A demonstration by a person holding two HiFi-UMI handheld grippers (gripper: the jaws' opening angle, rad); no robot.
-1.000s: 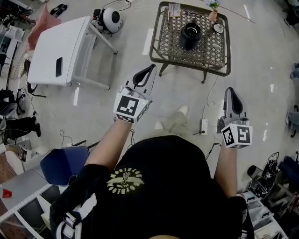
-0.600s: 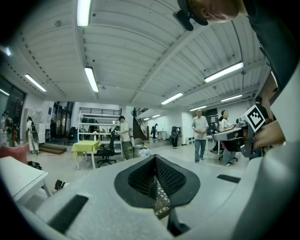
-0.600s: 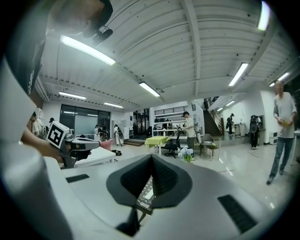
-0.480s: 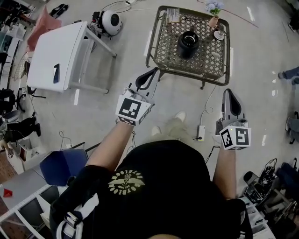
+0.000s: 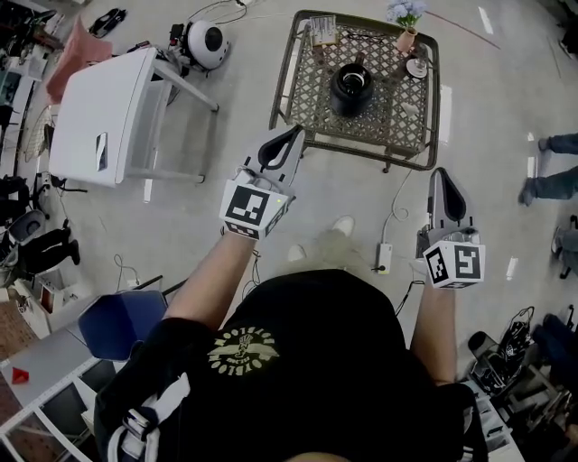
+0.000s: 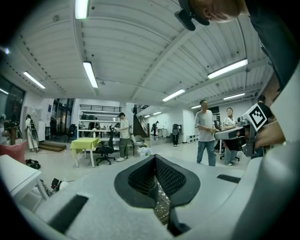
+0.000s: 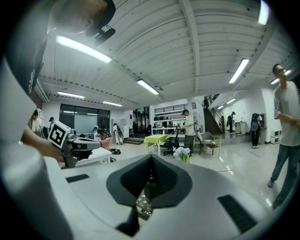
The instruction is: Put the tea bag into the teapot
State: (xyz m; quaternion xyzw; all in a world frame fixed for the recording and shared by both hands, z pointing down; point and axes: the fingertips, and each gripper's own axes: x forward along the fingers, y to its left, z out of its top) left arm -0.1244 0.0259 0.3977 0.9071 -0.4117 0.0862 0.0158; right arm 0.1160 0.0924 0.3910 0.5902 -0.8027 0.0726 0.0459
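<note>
A black teapot [image 5: 350,87] stands in the middle of a brown lattice table [image 5: 312,99] at the top of the head view. A small rack of flat packets [image 5: 322,29] sits at the table's far left corner; I cannot make out a tea bag among them. My left gripper [image 5: 295,133] is held in the air just short of the table's near left corner, shut and empty. My right gripper [image 5: 442,174] hovers off the near right corner, also shut with nothing in it. In the left gripper view the pads [image 6: 161,176] meet, and in the right gripper view the pads [image 7: 157,176] meet too.
On the lattice table also stand a flower vase [image 5: 405,20] and a small dish [image 5: 416,68]. A white table [image 5: 104,108] and a round white device [image 5: 206,41] are to the left, a blue chair [image 5: 120,320] behind. A power strip [image 5: 383,258] lies on the floor. Someone's legs [image 5: 546,144] are at the right.
The view has shifted so that the lattice table and teapot lie a little further left and nearer the grippers. Both grippers stay shut and empty.
</note>
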